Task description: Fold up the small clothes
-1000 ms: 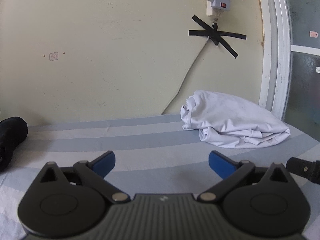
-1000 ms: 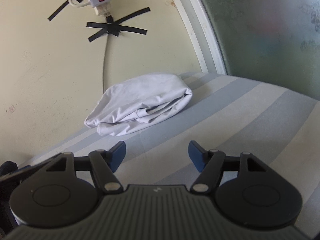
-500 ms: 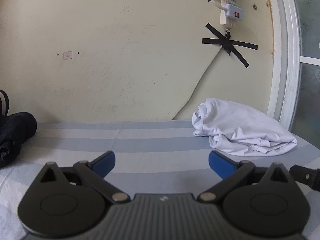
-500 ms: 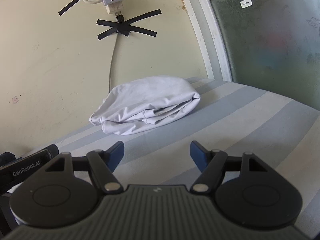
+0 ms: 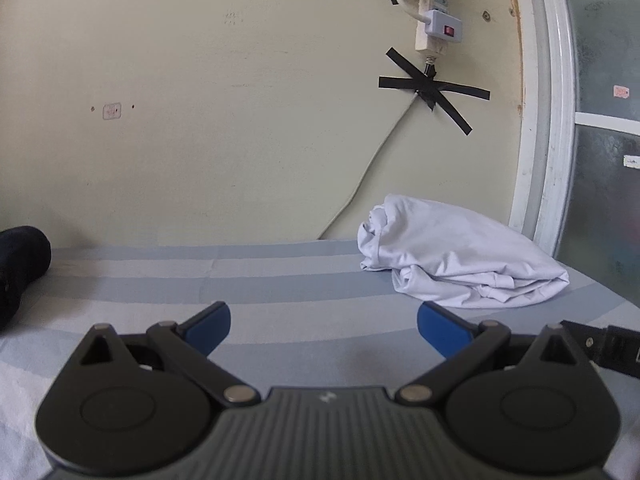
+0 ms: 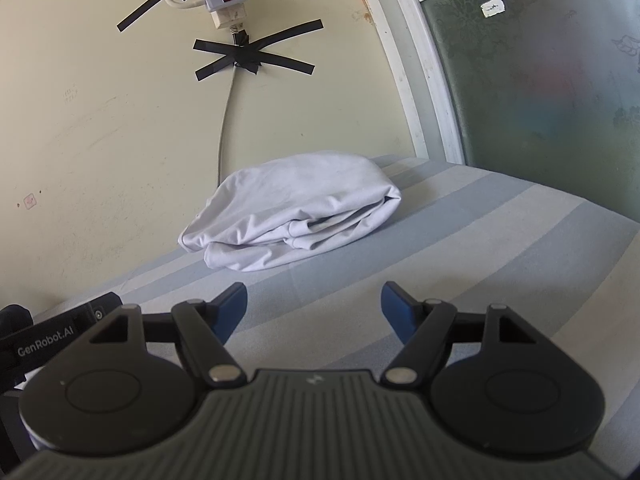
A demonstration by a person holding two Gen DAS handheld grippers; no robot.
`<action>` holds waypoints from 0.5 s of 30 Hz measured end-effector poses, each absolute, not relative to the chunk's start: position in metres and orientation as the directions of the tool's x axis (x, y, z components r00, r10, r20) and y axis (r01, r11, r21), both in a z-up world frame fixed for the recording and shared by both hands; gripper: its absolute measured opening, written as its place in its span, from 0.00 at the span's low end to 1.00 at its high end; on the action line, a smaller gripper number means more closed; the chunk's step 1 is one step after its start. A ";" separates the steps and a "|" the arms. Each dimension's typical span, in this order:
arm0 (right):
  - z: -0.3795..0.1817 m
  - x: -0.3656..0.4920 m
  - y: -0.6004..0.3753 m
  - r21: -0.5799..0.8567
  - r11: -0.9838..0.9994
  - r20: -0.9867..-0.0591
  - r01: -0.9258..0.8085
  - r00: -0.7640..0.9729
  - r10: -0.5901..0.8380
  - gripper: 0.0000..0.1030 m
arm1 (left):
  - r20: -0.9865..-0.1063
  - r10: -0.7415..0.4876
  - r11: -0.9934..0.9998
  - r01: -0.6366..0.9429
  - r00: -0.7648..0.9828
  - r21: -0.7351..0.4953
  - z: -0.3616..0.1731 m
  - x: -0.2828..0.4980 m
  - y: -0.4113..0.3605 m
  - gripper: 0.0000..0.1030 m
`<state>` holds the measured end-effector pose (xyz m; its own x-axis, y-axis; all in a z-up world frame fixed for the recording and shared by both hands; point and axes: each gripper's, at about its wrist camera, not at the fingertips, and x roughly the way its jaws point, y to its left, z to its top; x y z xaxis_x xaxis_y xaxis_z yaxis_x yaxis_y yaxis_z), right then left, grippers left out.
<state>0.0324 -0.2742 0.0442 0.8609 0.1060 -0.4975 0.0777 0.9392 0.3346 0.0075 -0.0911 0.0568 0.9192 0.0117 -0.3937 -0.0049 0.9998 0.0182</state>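
Currently white garment lies bundled on the striped sheet by the wall. Left gripper and right gripper: jaws wide apart, empty, touching nothing.

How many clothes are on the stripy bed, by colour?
White folded cloth garment: 1
Black fabric bundle at the left edge: 1, though too little shows to be sure it is clothing
Total: 2
Both lie on the blue-and-white striped sheet; neither gripper touches them.
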 end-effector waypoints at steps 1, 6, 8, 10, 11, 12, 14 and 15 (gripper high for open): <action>0.044 0.032 -0.274 0.335 0.939 -0.498 0.078 0.861 0.106 0.74 | -0.394 0.027 0.999 -0.010 0.919 0.044 0.057 0.008 -0.095 1.00; 0.044 0.032 -0.273 0.332 0.940 -0.497 0.075 0.861 0.107 0.74 | -0.422 0.068 0.993 -0.019 0.904 0.119 0.054 0.012 -0.105 1.00; 0.044 0.033 -0.273 0.331 0.941 -0.498 0.075 0.860 0.107 0.75 | -0.427 0.081 0.991 -0.029 0.900 0.127 0.054 0.013 -0.105 1.00; 0.044 0.033 -0.273 0.332 0.940 -0.497 0.077 0.861 0.105 0.75 | -0.429 0.101 0.989 -0.044 0.898 0.141 0.053 0.012 -0.106 1.00; 0.044 0.033 -0.273 0.333 0.940 -0.497 0.078 0.861 0.105 0.75 | -0.428 0.108 0.988 -0.049 0.897 0.148 0.053 0.013 -0.106 1.00; 0.044 0.033 -0.273 0.334 0.939 -0.497 0.078 0.861 0.105 0.75 | -0.428 0.114 0.987 -0.052 0.897 0.154 0.053 0.013 -0.107 1.00; 0.044 0.033 -0.273 0.334 0.940 -0.498 0.078 0.861 0.106 0.75 | -0.429 0.119 0.985 -0.053 0.895 0.163 0.053 0.012 -0.108 1.00; 0.044 0.033 -0.273 0.333 0.940 -0.498 0.077 0.861 0.106 0.75 | -0.431 0.119 0.985 -0.052 0.894 0.166 0.053 0.013 -0.108 1.00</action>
<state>0.0334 -0.2731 0.0439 0.8606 0.1060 -0.4981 0.0770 0.9398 0.3329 0.0125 -0.1082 0.0529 0.8943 0.1193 -0.4312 -0.0516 0.9848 0.1656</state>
